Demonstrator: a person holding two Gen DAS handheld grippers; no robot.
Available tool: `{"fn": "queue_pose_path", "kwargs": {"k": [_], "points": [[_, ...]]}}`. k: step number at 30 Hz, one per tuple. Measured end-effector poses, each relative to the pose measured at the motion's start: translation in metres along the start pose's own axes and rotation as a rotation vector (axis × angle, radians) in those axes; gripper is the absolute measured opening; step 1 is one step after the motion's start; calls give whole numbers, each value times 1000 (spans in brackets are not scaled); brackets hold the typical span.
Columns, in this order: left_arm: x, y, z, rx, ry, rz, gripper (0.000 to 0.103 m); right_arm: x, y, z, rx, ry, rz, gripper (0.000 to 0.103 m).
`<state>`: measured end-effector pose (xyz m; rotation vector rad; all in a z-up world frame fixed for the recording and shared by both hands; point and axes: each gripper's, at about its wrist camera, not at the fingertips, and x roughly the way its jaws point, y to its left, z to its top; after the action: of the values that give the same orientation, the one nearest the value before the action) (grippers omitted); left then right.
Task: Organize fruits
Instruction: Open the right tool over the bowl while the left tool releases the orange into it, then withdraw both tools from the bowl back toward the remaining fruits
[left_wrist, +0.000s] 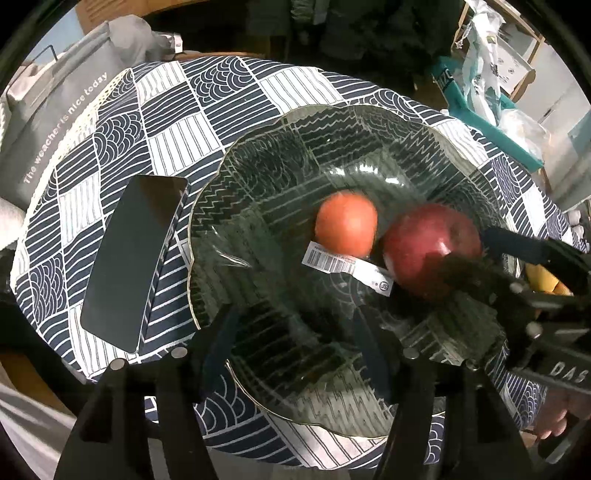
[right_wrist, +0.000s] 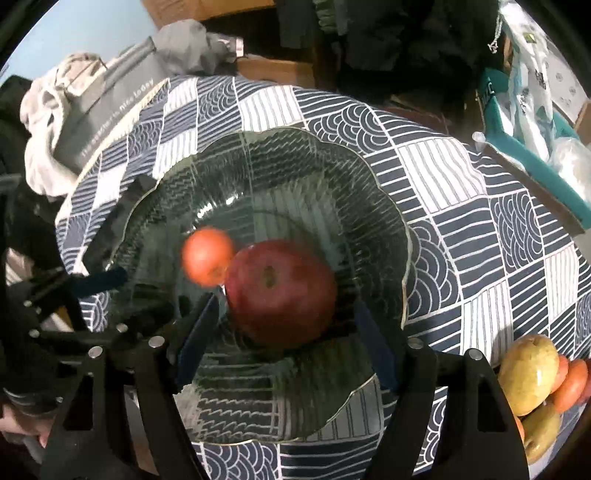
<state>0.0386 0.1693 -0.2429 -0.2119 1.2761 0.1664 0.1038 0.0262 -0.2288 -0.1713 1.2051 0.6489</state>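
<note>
A large clear glass bowl (left_wrist: 258, 177) sits on the patterned tablecloth; it also shows in the right wrist view (right_wrist: 384, 229). Inside lie a small orange-red fruit (left_wrist: 345, 223) (right_wrist: 207, 255), blurred by motion, and a big red apple (left_wrist: 430, 249) (right_wrist: 280, 290). My right gripper (right_wrist: 284, 339) is open around the apple, fingers on both sides with a gap; it shows in the left wrist view (left_wrist: 491, 254). My left gripper (left_wrist: 299, 332) is open and empty above the bowl's near side. A barcode label (left_wrist: 347, 264) lies in the bowl.
A black phone (left_wrist: 133, 258) lies left of the bowl. Yellow-green pears (right_wrist: 530, 373) and orange fruits (right_wrist: 572, 384) lie at the table's right edge. A grey bag (left_wrist: 55, 122) stands far left. Teal box and plastic bags (right_wrist: 524, 110) stand far right.
</note>
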Motion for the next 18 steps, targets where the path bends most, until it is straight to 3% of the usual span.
{"fn": "queue_pose_path", "kwargs": {"k": [10,18], "points": [[-22,-15,2,33,-45,-19,68,-27,-9,1,39,-77,0,78],[-46,-34,5,65,-97,-44,71,-65,-17,-1,42,-152,-82,79]]}}
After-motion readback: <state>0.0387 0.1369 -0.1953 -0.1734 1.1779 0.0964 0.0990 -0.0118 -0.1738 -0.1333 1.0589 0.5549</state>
